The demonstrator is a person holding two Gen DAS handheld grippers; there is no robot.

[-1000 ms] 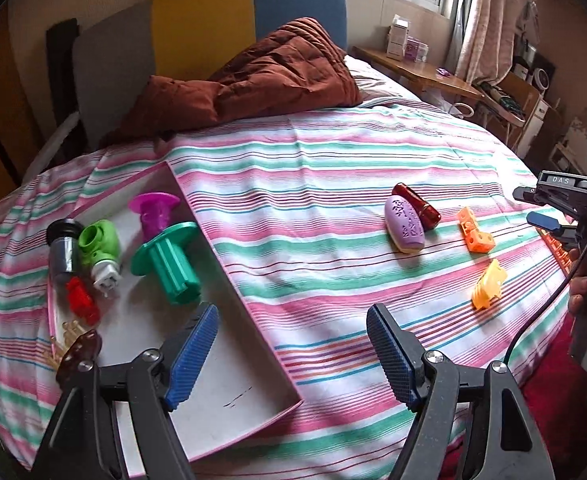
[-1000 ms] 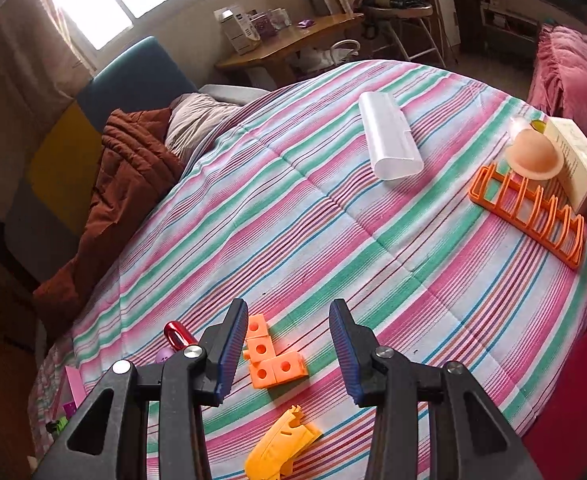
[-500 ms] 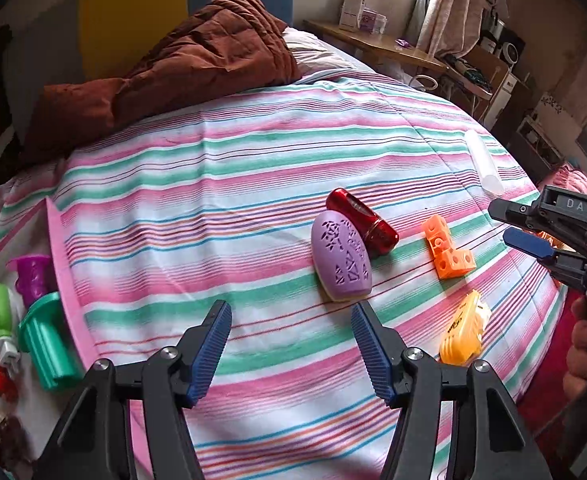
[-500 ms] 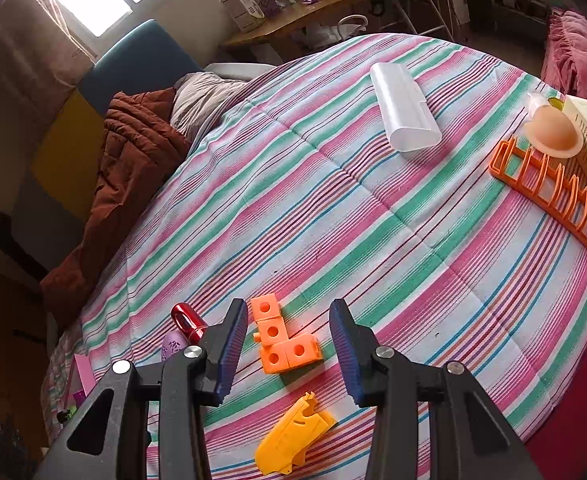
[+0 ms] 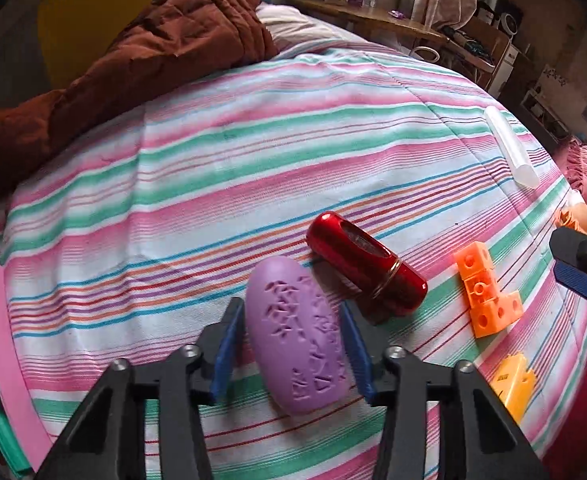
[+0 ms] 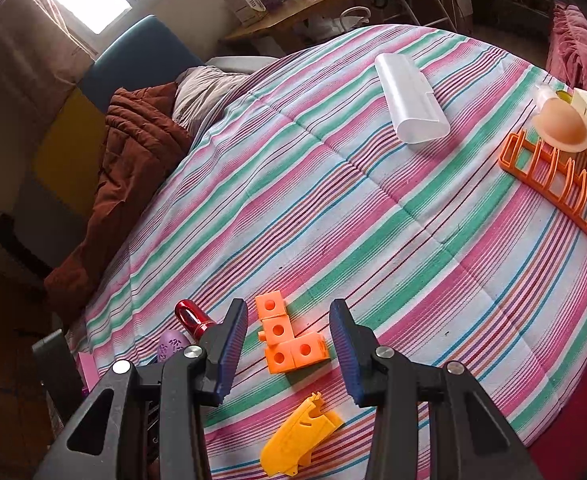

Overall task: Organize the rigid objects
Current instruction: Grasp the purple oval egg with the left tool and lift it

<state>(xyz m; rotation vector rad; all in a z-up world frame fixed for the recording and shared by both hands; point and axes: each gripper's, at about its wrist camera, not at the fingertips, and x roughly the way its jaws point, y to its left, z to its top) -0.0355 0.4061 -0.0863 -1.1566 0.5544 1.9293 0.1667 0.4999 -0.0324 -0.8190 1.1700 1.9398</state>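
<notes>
The left gripper [image 5: 291, 334] has just been closing its jaws around the purple oval case [image 5: 299, 336] on the striped bedspread [image 5: 253, 160] to lift it, while the right gripper [image 6: 289, 350] waits, jaws apart, over the orange blocks [image 6: 287, 340].

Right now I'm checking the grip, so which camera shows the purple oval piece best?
The left wrist view: the purple oval piece fills the centre between the left gripper fingers. The right wrist view shows only a sliver of it behind the right gripper.
</notes>
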